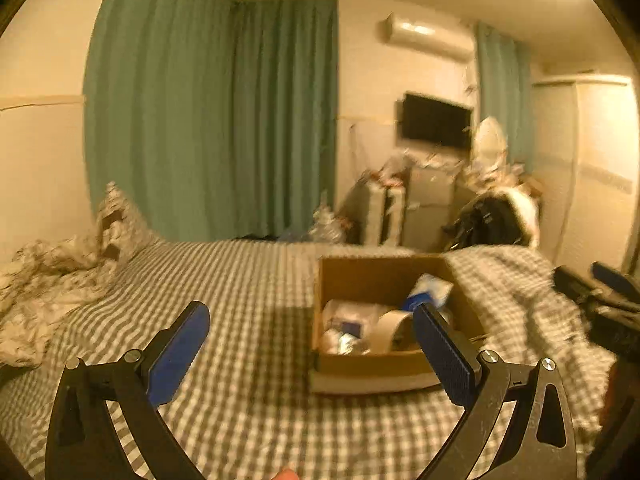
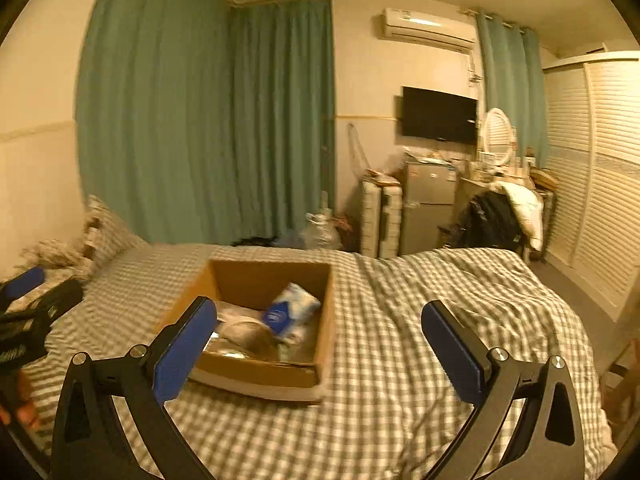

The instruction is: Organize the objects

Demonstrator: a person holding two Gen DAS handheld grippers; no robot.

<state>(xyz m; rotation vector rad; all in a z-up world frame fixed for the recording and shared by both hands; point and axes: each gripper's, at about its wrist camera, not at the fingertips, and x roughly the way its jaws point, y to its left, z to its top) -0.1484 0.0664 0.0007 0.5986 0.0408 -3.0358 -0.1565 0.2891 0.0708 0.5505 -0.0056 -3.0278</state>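
An open cardboard box sits on the checked bed. Inside lie a white and blue packet, a roll of tape and other wrapped items. My left gripper is open and empty above the bed, its right finger in front of the box's near right corner; it also shows at the left edge of the right wrist view. My right gripper is open and empty, its left finger in front of the box's near left side; it also shows at the right edge of the left wrist view.
The bed has a checked cover, with a crumpled duvet and pillow at the left. Beyond the bed stand a small fridge, luggage, a cluttered desk with a mirror, a chair with clothes and a slatted wardrobe.
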